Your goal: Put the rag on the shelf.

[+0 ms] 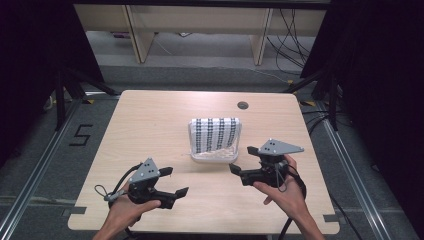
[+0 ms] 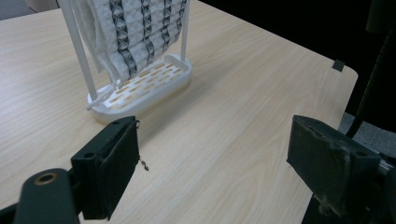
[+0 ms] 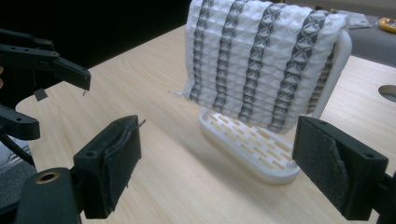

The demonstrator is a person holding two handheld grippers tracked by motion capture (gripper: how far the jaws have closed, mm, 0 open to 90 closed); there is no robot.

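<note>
Nothing started yet. Striped cloth hangs draped on the white rack at table centre. Left gripper at 7 o'clock, right gripper at 4 o'clock, both spread wide, empty. Grab and pull-off remain.

Even overhead light keeps the table bright, with soft, short shadows under the rack while the surroundings sink into near black; both gripper views are sharp in the middle, with nearby black jaws slightly blurred
</note>
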